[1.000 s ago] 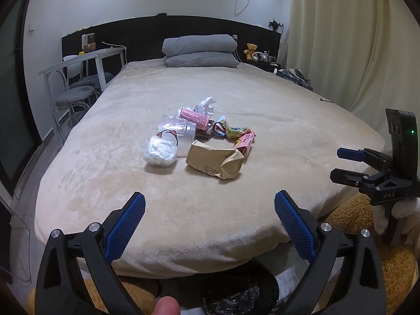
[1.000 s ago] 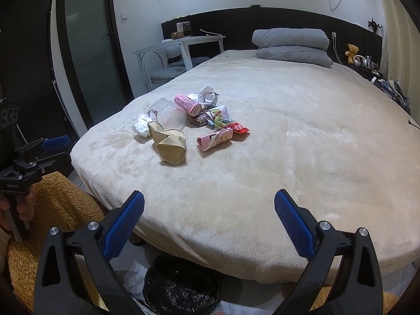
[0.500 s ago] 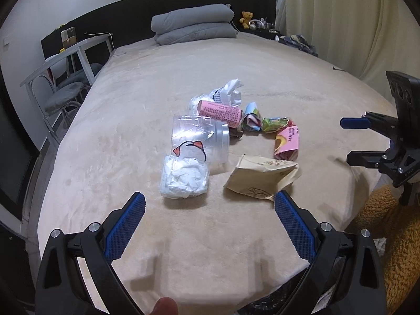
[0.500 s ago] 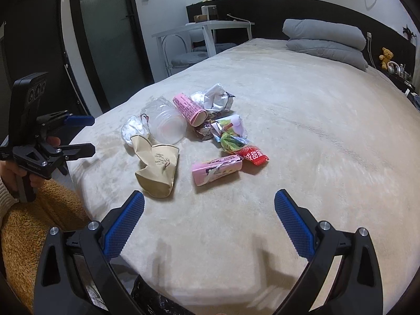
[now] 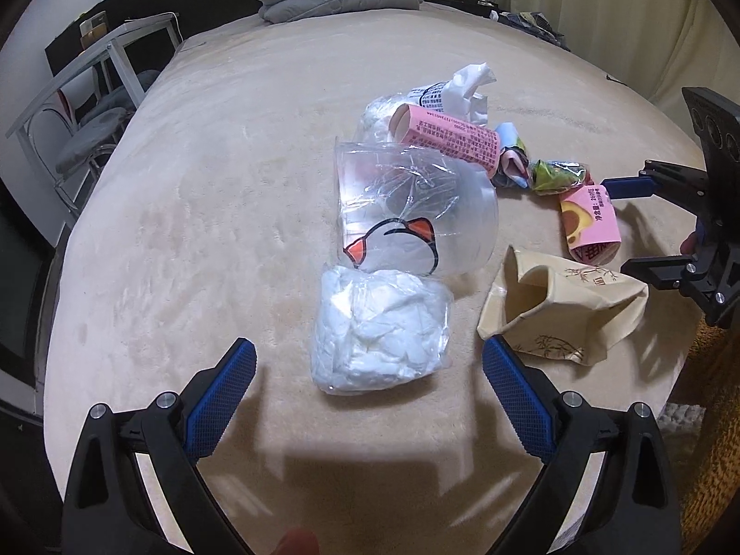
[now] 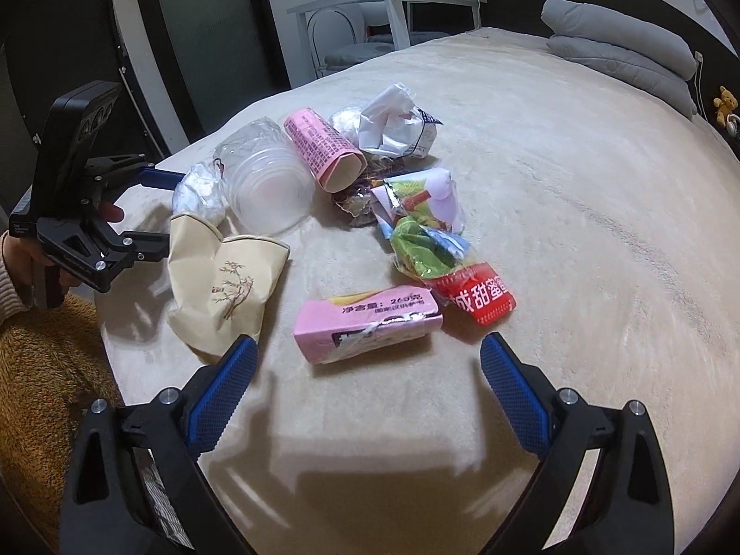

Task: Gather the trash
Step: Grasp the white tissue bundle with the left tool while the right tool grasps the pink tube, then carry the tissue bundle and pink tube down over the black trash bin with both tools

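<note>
Nothing collected yet — trash pile (image 6: 351, 212) left on bed (image 6: 578, 185); left gripper (image 5: 367, 370) and right gripper (image 6: 367, 365) held with jaws released, empty.

Partly hidden items and cut-off gripper frames

Clear cup (image 6: 266, 194) covers most of the tissue bag (image 6: 196, 189). Wrappers (image 6: 416, 212) overlap, their print too small to read. Both the left gripper (image 5: 365, 365) and the right gripper (image 6: 367, 365) have frames cut off by the bottom edge.
</note>
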Tool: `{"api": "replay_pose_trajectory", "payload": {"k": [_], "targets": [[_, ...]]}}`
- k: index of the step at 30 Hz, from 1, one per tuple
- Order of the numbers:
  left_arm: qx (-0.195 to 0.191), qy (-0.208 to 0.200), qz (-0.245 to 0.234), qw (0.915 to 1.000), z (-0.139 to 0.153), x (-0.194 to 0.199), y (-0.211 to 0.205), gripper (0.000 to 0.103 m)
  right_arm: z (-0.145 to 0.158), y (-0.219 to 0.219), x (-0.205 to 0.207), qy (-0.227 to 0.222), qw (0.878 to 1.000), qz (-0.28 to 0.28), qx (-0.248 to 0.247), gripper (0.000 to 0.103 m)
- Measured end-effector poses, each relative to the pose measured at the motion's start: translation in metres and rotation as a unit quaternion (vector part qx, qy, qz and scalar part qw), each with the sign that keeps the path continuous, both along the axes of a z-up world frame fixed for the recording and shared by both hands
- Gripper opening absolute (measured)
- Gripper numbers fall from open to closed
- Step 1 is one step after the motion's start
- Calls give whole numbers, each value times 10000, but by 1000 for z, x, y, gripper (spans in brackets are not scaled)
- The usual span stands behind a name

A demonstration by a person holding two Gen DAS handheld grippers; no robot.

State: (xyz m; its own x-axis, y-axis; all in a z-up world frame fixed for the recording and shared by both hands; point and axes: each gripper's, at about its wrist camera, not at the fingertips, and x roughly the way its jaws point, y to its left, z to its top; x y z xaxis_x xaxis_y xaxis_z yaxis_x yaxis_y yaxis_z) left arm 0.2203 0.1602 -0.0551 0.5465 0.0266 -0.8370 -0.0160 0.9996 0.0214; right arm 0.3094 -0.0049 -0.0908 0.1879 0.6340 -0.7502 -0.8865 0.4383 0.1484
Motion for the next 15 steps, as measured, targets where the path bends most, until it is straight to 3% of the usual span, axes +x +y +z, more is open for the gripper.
{"api": "replay_pose_trajectory", "payload": {"k": [3, 8, 10, 15], "targets": [[-95, -37, -21, 9999, 1, 4, 5, 95, -2, 3, 6, 65, 10000, 15, 6, 92], [-390, -15, 56, 9992, -1, 11, 13, 66, -1, 6, 14, 21, 10000, 55, -55, 78], [-384, -65, 39, 9992, 2, 10, 12, 54, 2, 6, 15, -14, 10000, 32, -47, 62], [-343, -105, 79, 9993, 4, 8, 10, 53, 6, 1, 6, -80, 10000, 41, -13, 62]]}}
